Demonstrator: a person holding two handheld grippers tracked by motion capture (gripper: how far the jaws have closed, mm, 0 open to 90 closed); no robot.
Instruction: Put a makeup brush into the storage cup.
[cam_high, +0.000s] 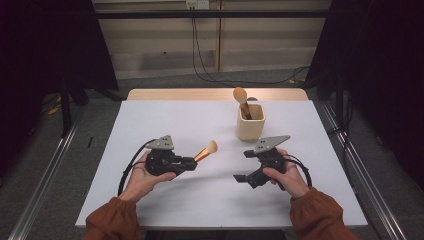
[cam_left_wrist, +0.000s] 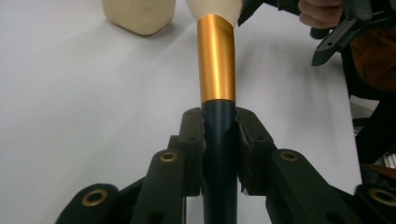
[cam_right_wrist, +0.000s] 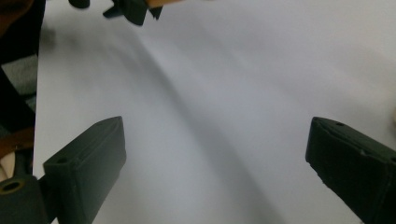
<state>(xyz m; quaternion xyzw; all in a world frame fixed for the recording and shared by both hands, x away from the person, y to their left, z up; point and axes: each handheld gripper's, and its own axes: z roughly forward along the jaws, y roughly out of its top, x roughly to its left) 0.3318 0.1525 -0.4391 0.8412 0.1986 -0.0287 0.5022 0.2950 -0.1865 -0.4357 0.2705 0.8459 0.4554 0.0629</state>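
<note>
Rust-brown sleeves (cam_high: 114, 220) are seen at the near edge of the white rectangular table (cam_high: 165, 120), which is set on grey carpet between metal floor rails, with dark curtains at both sides and a pale wall panel with hanging cables behind. Near the table's far right, a cream square holder (cam_high: 250, 122) is stood, and a wooden-tipped brush (cam_high: 242, 100) is leaned in it. Left of and nearer than the holder, the left gripper (cam_high: 192, 162) is clamped on the dark handle of a makeup brush with a gold ferrule (cam_left_wrist: 215, 60), its bristles pointed toward the holder. Nearer than the holder, the right gripper (cam_right_wrist: 215, 163) is held with jaws spread wide, nothing between them.
</note>
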